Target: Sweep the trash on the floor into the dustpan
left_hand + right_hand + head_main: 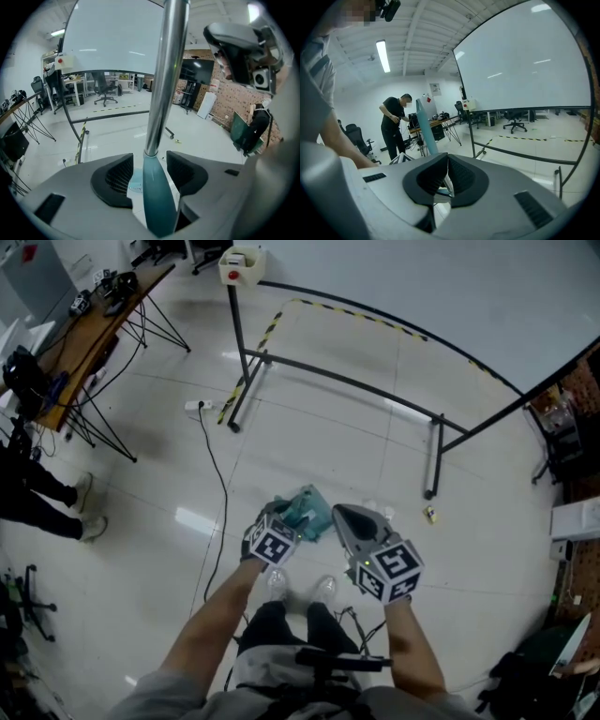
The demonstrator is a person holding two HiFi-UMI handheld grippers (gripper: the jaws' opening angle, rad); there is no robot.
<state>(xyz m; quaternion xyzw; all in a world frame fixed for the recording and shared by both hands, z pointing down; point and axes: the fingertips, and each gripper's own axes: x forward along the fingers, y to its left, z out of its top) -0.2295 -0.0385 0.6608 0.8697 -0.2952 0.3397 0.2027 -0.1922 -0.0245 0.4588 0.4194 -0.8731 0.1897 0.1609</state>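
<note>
Seen from above in the head view, a teal dustpan and broom set [306, 510] stands on the pale tiled floor just ahead of my feet. My left gripper [278, 521] is at it. In the left gripper view, the broom's silver pole [165, 70] with its teal lower section [157, 197] runs up between the jaws of my left gripper [149, 161], which are open with a gap on the left side. My right gripper [349, 517] is beside it, its jaws [448, 173] shut and empty. A teal upright handle [425, 126] rises left of them. A small yellow scrap [429, 514] lies on the floor to the right.
A black metal screen frame [347, 381] crosses the floor ahead, with yellow-black tape [361, 317] behind it. A power strip and black cable [214, 465] trail on the left. A desk on tripod legs [94, 329] and a standing person [393, 124] are at the left.
</note>
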